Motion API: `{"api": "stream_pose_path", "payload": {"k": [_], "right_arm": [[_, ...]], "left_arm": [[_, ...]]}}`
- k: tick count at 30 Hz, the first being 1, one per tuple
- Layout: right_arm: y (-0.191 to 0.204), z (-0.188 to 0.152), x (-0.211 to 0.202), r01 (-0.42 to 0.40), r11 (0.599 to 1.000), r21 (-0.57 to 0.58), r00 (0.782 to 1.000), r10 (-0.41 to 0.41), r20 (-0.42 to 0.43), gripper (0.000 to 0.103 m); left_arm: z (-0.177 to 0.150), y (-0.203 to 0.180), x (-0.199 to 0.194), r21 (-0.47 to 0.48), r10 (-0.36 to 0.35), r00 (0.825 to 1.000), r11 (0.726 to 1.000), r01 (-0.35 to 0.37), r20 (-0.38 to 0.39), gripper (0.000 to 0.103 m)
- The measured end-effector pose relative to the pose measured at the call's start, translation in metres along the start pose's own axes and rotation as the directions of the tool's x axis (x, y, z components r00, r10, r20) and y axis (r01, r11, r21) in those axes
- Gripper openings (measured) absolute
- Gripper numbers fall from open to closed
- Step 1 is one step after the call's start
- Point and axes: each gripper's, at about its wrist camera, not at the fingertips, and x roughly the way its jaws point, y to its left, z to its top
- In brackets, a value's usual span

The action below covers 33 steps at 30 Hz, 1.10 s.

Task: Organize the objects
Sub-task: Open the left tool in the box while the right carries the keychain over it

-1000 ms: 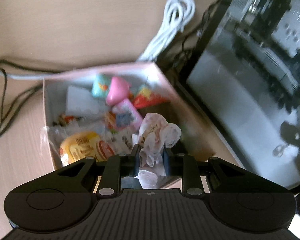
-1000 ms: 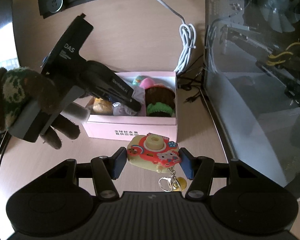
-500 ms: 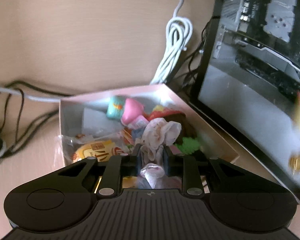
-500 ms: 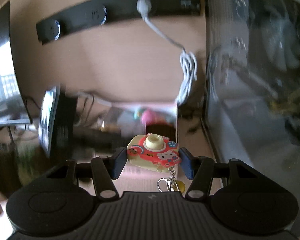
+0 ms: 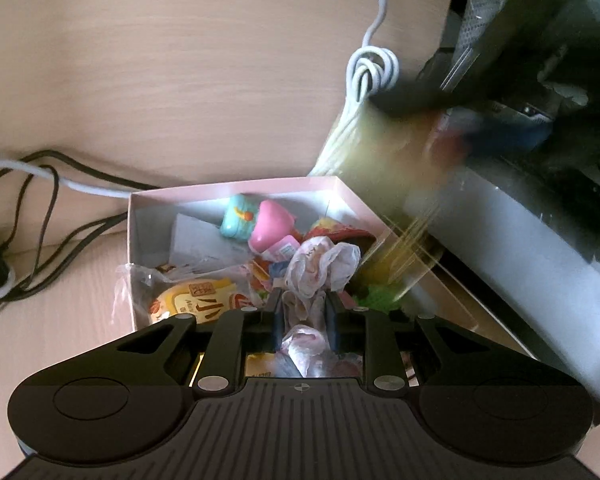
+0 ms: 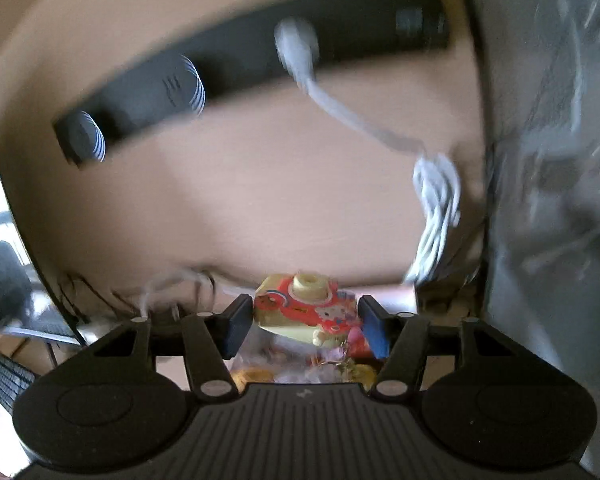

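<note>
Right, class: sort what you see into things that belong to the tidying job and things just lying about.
Job:
pink cardboard box
crumpled white plastic wrapper in left tongs
yellow-and-red toy camera keychain in right tongs

Lying about:
coiled white cable
black power strip
black cables

The box (image 5: 236, 192) lies on the desk (image 5: 180, 60), the blurred toy camera (image 6: 305, 312) apparently above it.

We are at an office desk: power strip (image 6: 236, 68) ahead of the claw, PC case (image 6: 547, 160) right, keyboard (image 6: 8, 380) left.
</note>
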Motion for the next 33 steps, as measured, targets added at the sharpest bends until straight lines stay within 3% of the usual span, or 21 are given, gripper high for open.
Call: {"api": "stream_pose_path", "payload": {"k": [5, 12, 15, 18, 21, 24, 28, 30, 33], "right_arm": [[-0.018, -0.01, 0.034, 0.073, 0.997, 0.004, 0.993, -0.073, -0.09, 0.06], [-0.012, -0.016, 0.048, -0.01, 1.0, -0.007, 0.987, 0.009, -0.158, 0.06], [-0.001, -0.026, 0.054, 0.04, 0.995, -0.094, 0.985, -0.055, -0.163, 0.06], [-0.008, -0.028, 0.059, 0.073, 0.994, -0.081, 0.978, -0.087, -0.188, 0.059], [-0.018, -0.033, 0.059, 0.1, 0.991, -0.084, 0.974, -0.115, -0.194, 0.059], [-0.02, -0.039, 0.054, 0.123, 0.985, -0.122, 0.972, -0.144, -0.185, 0.059], [-0.011, -0.048, 0.046, 0.141, 0.968, -0.209, 0.971, -0.177, -0.161, 0.056], [-0.002, -0.05, 0.039, 0.171, 0.956, -0.239, 0.97, -0.206, -0.128, 0.056], [0.013, -0.047, 0.018, 0.142, 0.96, -0.241, 0.985, -0.161, -0.06, 0.054]], "left_arm": [[-0.003, -0.007, -0.012, 0.099, 0.023, 0.999, 0.995, -0.026, 0.031, 0.026], [-0.007, -0.015, -0.019, 0.2, 0.055, 0.997, 0.978, -0.065, 0.056, 0.027], [-0.004, -0.013, -0.03, 0.208, 0.044, 0.996, 0.976, -0.06, 0.082, 0.03], [-0.004, -0.009, -0.046, 0.211, 0.033, 0.993, 0.976, -0.056, 0.112, 0.029], [-0.003, 0.005, -0.062, 0.137, 0.052, 0.991, 0.988, -0.069, 0.122, 0.029], [-0.004, 0.028, -0.08, -0.045, 0.074, 0.989, 0.997, -0.068, 0.13, 0.027], [-0.01, 0.062, -0.103, -0.292, 0.09, 0.989, 0.955, -0.052, 0.119, 0.027], [-0.015, 0.073, -0.111, -0.356, 0.094, 0.991, 0.933, -0.052, 0.101, 0.027], [-0.021, 0.081, -0.118, -0.393, 0.114, 0.991, 0.916, -0.076, 0.076, 0.027]]}}
